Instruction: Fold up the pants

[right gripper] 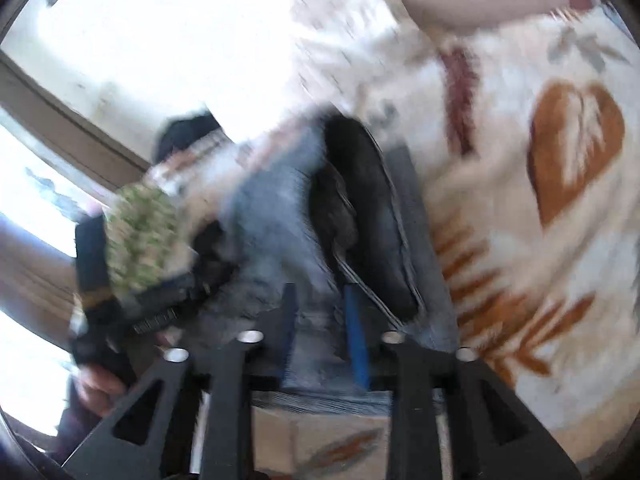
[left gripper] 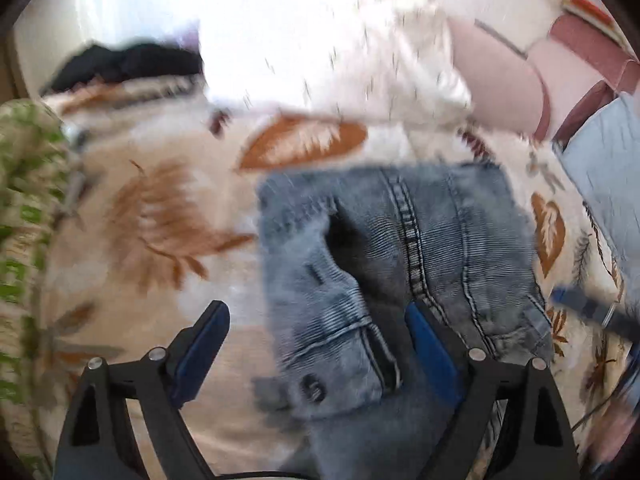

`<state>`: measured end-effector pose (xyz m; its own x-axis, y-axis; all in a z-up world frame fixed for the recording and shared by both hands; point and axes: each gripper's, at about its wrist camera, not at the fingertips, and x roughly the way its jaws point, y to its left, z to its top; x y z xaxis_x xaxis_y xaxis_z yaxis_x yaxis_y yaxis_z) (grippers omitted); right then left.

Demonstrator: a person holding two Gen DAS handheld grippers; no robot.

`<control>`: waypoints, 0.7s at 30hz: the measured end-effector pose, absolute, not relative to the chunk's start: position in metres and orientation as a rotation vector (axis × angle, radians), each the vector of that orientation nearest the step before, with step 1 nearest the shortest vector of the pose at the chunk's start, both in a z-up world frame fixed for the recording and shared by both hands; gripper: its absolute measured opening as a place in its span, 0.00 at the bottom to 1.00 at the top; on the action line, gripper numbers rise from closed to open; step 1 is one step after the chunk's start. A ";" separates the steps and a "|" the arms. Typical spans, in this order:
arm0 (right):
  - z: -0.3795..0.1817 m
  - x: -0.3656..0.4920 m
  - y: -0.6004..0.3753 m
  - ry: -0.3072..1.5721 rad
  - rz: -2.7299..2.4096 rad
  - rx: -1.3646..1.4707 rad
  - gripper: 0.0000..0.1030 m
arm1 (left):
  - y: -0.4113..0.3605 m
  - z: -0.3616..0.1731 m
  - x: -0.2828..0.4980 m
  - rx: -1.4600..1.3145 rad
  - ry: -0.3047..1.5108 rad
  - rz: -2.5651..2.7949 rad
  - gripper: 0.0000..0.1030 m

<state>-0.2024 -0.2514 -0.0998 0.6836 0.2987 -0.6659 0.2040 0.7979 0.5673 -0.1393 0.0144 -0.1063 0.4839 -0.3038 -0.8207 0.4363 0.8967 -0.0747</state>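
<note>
The pants are light blue jeans (left gripper: 432,240), lying partly folded on a cream bedspread with brown leaf prints (left gripper: 160,216). In the left wrist view the waistband with its button lies between my fingers. My left gripper (left gripper: 320,320) is open, its right finger resting over the denim, its left finger over the bedspread. In the right wrist view the jeans (right gripper: 280,232) hang bunched in front, dark inner fabric showing. My right gripper (right gripper: 322,304) is shut on the jeans' edge. Both views are motion-blurred.
A white garment (left gripper: 380,60) and pink pillows (left gripper: 500,80) lie at the far side of the bed. A dark clothes pile (left gripper: 124,64) sits far left. A green-patterned cloth (left gripper: 24,200) is at the left. The other gripper shows at the right edge (left gripper: 592,308).
</note>
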 end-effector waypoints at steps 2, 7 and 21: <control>-0.081 -0.194 -0.263 0.764 0.067 0.710 0.62 | 0.025 -0.094 -0.154 0.157 0.887 -0.463 0.88; -0.085 -0.145 -0.287 0.771 0.084 0.846 0.64 | 0.030 -0.092 -0.177 0.157 0.807 -0.535 0.88; -0.110 -0.110 -0.308 0.902 -0.111 0.640 0.07 | 0.033 -0.110 -0.161 0.093 0.951 -0.691 0.91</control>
